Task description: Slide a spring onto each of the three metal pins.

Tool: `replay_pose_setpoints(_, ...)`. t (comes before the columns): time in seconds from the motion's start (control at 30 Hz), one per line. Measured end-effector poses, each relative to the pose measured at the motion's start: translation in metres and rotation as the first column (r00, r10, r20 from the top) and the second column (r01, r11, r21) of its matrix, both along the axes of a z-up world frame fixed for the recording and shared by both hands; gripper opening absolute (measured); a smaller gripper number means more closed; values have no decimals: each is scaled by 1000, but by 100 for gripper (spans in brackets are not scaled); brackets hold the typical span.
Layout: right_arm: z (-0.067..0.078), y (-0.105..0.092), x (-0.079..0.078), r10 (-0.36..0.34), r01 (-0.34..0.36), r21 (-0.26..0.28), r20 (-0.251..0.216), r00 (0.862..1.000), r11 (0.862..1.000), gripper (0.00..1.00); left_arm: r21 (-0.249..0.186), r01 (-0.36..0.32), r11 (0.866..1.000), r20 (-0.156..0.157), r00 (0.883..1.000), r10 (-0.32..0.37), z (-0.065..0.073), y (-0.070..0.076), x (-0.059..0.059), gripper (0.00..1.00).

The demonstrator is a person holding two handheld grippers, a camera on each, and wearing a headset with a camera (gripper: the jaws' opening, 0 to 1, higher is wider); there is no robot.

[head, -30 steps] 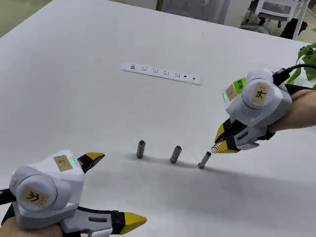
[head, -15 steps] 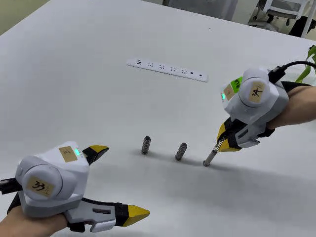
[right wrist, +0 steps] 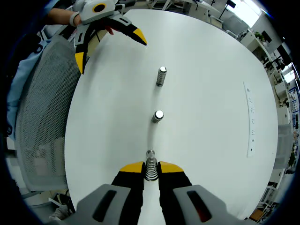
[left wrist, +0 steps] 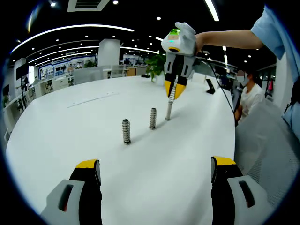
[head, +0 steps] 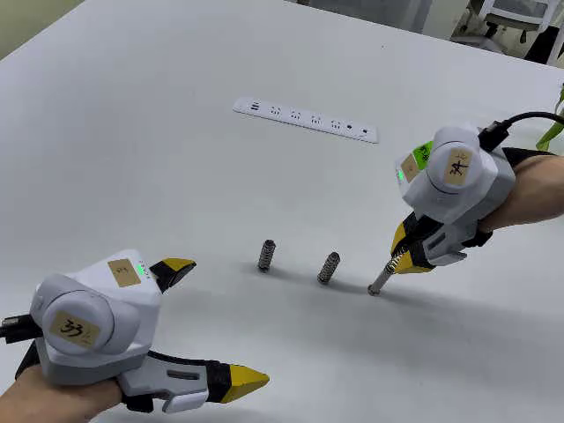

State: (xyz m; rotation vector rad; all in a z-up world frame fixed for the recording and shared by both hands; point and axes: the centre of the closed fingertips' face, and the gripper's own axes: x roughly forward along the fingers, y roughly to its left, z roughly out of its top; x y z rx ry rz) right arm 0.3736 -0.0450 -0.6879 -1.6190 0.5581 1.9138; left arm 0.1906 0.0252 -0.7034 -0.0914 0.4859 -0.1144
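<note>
Three metal pins stand in a row on the white table (head: 132, 132). The left pin (head: 266, 255) and the middle pin (head: 329, 267) each wear a spring. My right gripper (head: 404, 258) is shut on a third spring (head: 395, 259), whose lower end sits over the top of the right pin (head: 380, 280). In the right gripper view the spring (right wrist: 151, 168) is pinched between the yellow fingertips (right wrist: 133, 168) above that pin. My left gripper (head: 211, 326) hangs open near the table's front left, well clear of the pins. The left gripper view shows the pins (left wrist: 126, 131) ahead and the right gripper (left wrist: 174, 89) over the far pin.
A white power strip (head: 304, 120) lies flat at the back of the table. A green plant leaf (head: 557, 128) shows at the right edge. A mesh chair (right wrist: 42, 108) stands beside the table. Office chairs stand beyond the far edge.
My right gripper has come down and left with the spring, from beside the right pin to over its top. The head view has shifted a little. The left gripper stays put.
</note>
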Motion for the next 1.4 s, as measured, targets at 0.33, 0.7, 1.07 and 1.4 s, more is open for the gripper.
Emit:
replay_pose_setpoints(0.33, -13, 3, 1, 16, -16, -27, 7, 1000, 1000, 12, -12, -2, 1000, -5, 1000, 2, -3, 0, -1, 100)
replay_pose_setpoints(0.7, -36, 1, 0, 28, -27, -56, 18, 999, 998, 13, -20, -7, 1000, -8, 1000, 7, -5, 3, -2, 100)
replay_pose_setpoints(1.07, -54, -2, 0, 14, -12, -66, 24, 1000, 998, 13, -30, -1, 1000, -16, 1000, 1, -10, 4, -3, 100)
replay_pose_setpoints(1.4, -56, -1, -2, 7, -6, -54, 22, 1000, 999, 13, -37, 8, 999, -20, 1000, -9, -12, 1, -2, 100)
